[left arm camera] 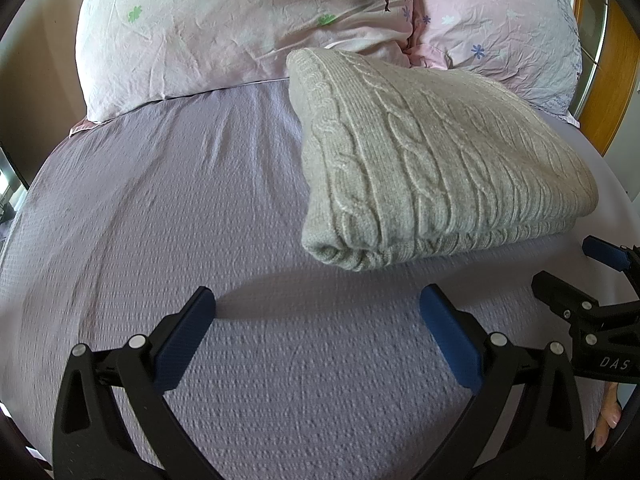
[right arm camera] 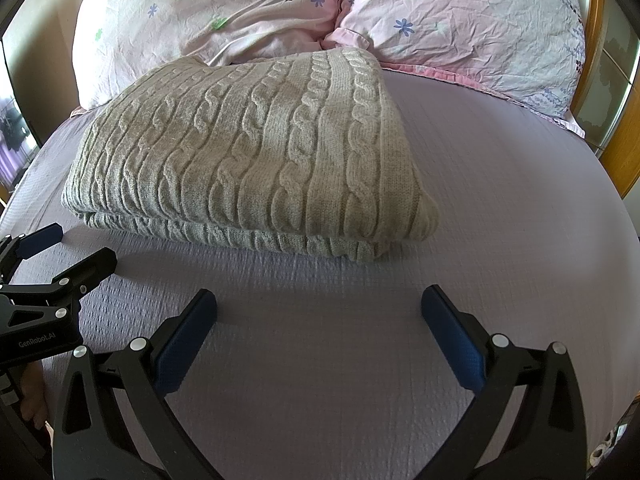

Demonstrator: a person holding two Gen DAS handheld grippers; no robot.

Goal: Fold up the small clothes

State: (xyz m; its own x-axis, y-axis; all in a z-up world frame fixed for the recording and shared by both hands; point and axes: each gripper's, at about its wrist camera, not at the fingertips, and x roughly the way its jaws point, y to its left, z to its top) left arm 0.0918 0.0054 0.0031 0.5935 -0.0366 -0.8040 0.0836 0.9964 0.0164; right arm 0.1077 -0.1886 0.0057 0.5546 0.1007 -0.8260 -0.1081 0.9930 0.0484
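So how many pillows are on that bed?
2. One pillow with a tree print lies at the head of the bed on the left, the other pillow beside it on the right. The folded knit sweater rests against them; more could lie outside the view.

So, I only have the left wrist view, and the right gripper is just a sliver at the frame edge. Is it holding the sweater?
Observer: No. The right gripper is wide open and empty, over the sheet, short of the sweater.
Operator: How does the sweater's right side look?
Observer: It ends in one rounded fold, with no sleeve sticking out.
Operator: What lies beyond that side?
Observer: Lilac sheet, running back to the right pillow.
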